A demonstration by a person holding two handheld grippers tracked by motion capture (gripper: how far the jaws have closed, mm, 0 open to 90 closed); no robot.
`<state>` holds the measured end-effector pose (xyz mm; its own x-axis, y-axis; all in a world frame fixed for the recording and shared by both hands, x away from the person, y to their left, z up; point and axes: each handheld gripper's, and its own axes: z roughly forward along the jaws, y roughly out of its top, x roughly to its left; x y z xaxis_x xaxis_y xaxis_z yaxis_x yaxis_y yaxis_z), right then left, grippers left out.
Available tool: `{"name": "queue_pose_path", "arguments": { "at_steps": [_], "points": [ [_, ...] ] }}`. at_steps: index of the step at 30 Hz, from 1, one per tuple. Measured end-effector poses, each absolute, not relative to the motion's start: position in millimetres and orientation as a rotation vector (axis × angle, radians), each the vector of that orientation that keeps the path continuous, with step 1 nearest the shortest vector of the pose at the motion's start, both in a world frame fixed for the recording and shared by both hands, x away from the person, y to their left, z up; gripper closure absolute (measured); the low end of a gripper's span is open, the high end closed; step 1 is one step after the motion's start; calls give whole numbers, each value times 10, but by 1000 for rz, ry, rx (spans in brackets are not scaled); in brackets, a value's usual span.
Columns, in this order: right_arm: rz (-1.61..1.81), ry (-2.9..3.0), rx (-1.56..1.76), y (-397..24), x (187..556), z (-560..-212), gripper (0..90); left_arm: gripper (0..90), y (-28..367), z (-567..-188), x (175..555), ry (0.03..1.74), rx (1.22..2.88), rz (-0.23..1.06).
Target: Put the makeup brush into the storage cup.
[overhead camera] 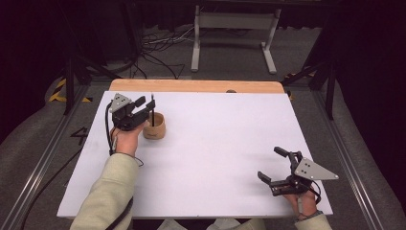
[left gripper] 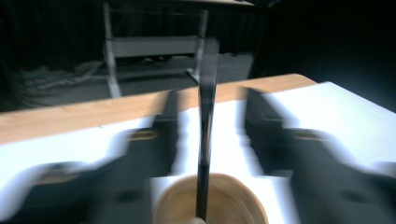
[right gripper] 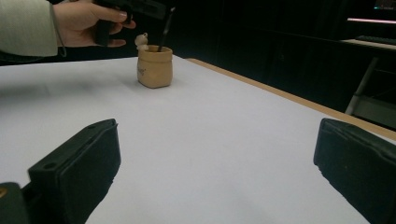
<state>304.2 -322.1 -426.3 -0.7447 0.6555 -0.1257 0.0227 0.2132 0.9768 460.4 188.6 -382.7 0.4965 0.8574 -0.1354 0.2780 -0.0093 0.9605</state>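
A small tan wooden cup [overhead camera: 154,128] stands on the white table top [overhead camera: 215,153] at the far left. A thin black pen [overhead camera: 152,109] stands upright in it. My left gripper [overhead camera: 145,108] hovers just over the cup, its jaws open on either side of the pen without pressing on it. In the left gripper view, which is blurred, the pen [left gripper: 205,140] rises between the spread jaws out of the cup [left gripper: 210,200]. My right gripper [overhead camera: 269,163] rests open near the front right, nothing between its jaws. The right gripper view has the cup [right gripper: 154,66] and pen [right gripper: 164,32] far off.
A bare wooden strip [overhead camera: 191,85] runs along the table's far edge. Beyond it on the floor stand a grey metal frame [overhead camera: 234,21] and loose cables [overhead camera: 158,45]. Black stand legs [overhead camera: 72,81] flank the table's far corners.
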Motion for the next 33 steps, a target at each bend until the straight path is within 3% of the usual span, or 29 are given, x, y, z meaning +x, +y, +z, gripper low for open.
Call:
{"name": "queue_pose_path", "arguments": {
  "at_steps": [4,9,22,33],
  "points": [
    [1564,1967,627,-3224,3052,-4273,7,286,1980,-3674,4522,968,1545,623],
    [1535,1979,653,-3228,3064,-4271,2,162,2093,-3569,4429,940,1547,569],
    [1527,1977,681,-3233,3126,-4231,0,69,2220,-3290,3932,735,1605,494],
    [1550,1956,711,-3302,3157,-4165,0,25,2222,-3354,3684,612,1679,414]
  ]
}}
